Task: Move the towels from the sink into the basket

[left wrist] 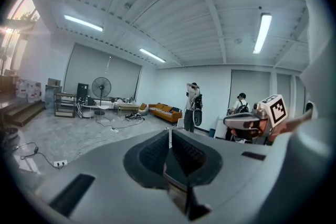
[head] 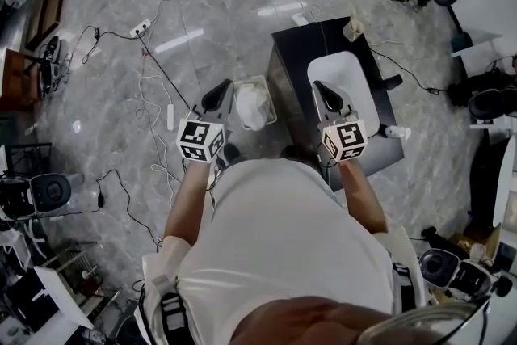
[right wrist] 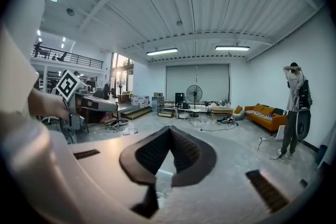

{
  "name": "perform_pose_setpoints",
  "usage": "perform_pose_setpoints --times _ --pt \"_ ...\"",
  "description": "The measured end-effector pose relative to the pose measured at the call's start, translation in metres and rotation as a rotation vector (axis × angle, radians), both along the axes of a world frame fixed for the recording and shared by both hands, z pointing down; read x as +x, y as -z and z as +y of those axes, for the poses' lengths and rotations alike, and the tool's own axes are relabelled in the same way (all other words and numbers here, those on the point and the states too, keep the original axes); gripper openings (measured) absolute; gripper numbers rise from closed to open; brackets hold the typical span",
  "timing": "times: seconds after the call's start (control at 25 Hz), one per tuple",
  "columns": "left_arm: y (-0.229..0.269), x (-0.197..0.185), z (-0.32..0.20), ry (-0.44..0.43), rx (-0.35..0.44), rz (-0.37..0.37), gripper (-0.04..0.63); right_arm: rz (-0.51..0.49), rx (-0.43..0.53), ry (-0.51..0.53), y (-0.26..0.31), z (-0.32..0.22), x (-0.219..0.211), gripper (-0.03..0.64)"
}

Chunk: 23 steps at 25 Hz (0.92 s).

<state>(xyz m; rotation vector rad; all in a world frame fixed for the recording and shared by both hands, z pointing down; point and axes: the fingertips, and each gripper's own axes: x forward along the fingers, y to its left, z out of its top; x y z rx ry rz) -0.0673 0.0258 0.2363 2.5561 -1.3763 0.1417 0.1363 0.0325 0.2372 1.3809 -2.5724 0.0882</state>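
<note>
At the far left of the head view we see cables (head: 145,101) and a power strip (head: 140,28) spread over the grey floor (head: 97,117). Next comes the left claw (head: 220,93), held out in front of the person's chest, above the floor and just left of the basket (head: 272,111). In the left gripper view its two dark pads (left wrist: 152,152) meet at the tips, pressed together with nothing between them. The claw looks out roughly level across the room, toward a standing fan (left wrist: 101,87), an orange sofa (left wrist: 167,112) and a person (left wrist: 193,105) on their feet.

The basket stands on the floor just beside the left side of the dark surface (head: 292,52), and a white towel (head: 252,105) lies bundled inside it. To the right of the basket, the right claw (head: 323,90) hangs over the left part of the white sink (head: 355,69), which is set into the surface. In the right gripper view its pads (right wrist: 149,152) are likewise pressed together at the tips, pinching nothing. A small pale object (head: 353,28) stands on the surface at the far end of the sink; we cannot tell what it is. The two claws are held side by side, each with its marker cube toward the person.
</note>
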Motion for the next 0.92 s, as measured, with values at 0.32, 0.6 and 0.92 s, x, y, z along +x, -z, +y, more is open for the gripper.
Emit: perform_pose_setpoints --times 0.32,0.6,0.92 --pt "0.0006 0.0058 -0.0051 0.002 0.001 0.009 0.018 -0.013 -0.002 -0.008 0.0033 -0.0046 0.0039 -0.005" --pt "0.0039 0.0058 -0.0034 -0.003 0.006 0.021 0.018 -0.009 0.001 -0.005 0.0079 -0.0028 0.0017 -0.005" --pt "-0.0010 0.0057 -0.0046 -0.009 -0.002 0.018 0.018 -0.011 0.002 -0.010 0.0084 -0.0056 0.0015 -0.005"
